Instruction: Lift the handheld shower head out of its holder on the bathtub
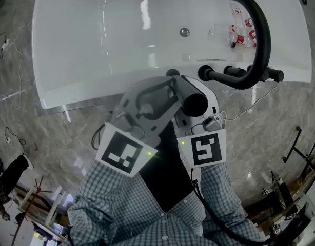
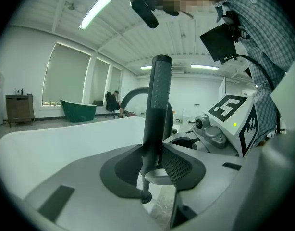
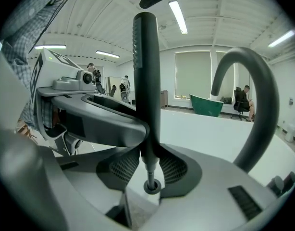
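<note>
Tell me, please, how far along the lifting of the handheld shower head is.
Done: the left gripper and right gripper are both shut on the upright handheld shower head. In hand: its lower end hangs free above the marble floor beside the bathtub rim, so it looks lifted out. Left: probably only carrying it clear; I cannot pick out the holder.
</note>
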`<action>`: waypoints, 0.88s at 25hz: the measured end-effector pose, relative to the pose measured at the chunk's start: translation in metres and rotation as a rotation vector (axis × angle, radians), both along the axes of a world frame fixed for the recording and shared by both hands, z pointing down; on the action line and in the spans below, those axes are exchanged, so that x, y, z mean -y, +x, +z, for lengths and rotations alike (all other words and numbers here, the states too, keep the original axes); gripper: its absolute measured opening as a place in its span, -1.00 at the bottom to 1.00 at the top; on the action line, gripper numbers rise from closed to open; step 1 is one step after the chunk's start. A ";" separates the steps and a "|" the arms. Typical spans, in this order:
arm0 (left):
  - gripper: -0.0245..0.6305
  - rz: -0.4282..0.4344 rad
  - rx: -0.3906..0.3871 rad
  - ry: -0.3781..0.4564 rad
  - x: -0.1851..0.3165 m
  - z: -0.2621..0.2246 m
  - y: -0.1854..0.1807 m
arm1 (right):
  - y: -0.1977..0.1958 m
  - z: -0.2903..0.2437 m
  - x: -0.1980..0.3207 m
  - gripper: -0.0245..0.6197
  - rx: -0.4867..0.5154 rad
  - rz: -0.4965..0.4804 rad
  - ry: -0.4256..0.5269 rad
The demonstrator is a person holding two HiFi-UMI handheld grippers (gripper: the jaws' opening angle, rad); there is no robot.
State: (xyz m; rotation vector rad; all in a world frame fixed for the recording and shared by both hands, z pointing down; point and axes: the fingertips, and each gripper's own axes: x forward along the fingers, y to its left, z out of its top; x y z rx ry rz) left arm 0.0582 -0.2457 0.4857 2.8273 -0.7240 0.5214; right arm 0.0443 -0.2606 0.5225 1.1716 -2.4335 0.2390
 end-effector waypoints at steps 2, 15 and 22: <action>-0.54 -0.002 -0.009 0.016 -0.001 -0.014 0.001 | 0.001 -0.013 -0.001 -0.52 -0.001 0.003 0.012; -0.54 -0.018 -0.030 0.104 -0.012 -0.119 -0.002 | -0.002 -0.125 -0.009 -0.53 0.035 0.008 0.123; -0.54 -0.024 -0.056 0.162 -0.017 -0.179 -0.004 | -0.004 -0.188 -0.013 -0.53 0.051 0.010 0.184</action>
